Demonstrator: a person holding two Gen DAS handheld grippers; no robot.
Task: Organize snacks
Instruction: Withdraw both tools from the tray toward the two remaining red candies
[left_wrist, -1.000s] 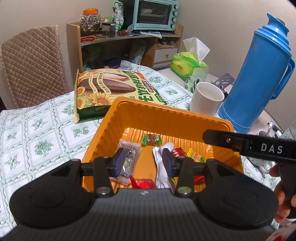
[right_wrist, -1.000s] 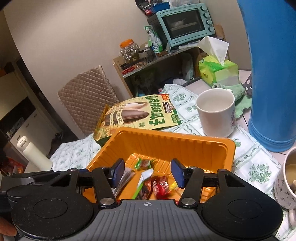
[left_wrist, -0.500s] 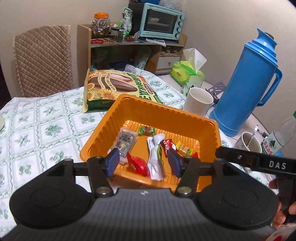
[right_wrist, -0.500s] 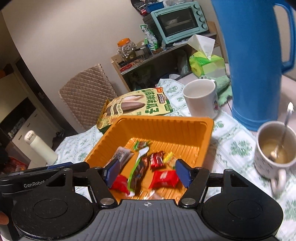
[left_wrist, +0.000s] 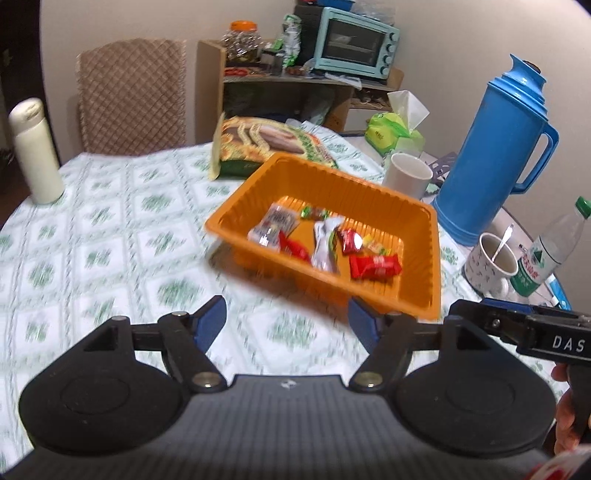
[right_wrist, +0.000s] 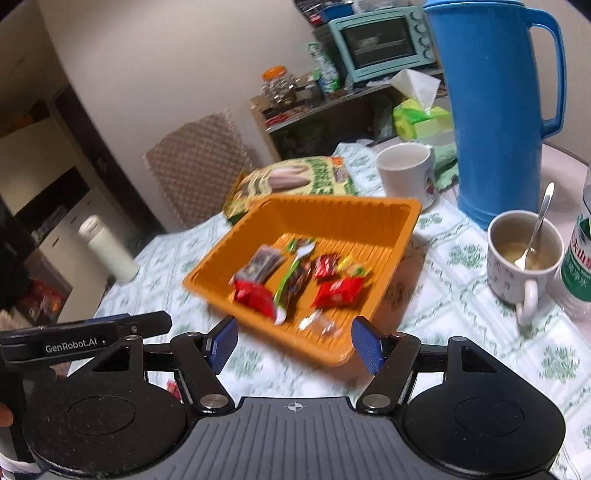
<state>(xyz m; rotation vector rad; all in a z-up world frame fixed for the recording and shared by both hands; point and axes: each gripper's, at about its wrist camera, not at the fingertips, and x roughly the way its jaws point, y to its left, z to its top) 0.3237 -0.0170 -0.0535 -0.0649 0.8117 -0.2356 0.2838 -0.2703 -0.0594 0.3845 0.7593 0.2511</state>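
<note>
Two grippers sit nearest the cameras, both with blue-padded fingers spread and nothing between them. The left gripper has just been opening wider and hangs over bare cloth; the right gripper stands with its fingers apart just short of the near edge of the orange tray. White lettering on the left tool's arm, seen from the right wrist, reads "GenRobot.AI"; the right tool's arm, seen from the left wrist, shows "DAS".

Beneath them the worktop is covered by a white cloth printed with green floral squares. The tray rests on it, holding the snacks: red wrappers, a white and green packet, a clear packet and small sweets, scattered on its ribbed floor.

Right of the tray stands a patterned mug with a spoon in pale liquid, touching or just beside a water bottle with a green label whose writing is too blurred to read. Behind the tray lie a sunflower seed bag with green Chinese characters, a white mug and a tall blue thermos. A cream flask stands at the far left edge.

Farther back are a green tissue pack, a quilted chair, and a wooden shelf carrying a mint toaster oven and an orange-lidded jar against a plain wall.
</note>
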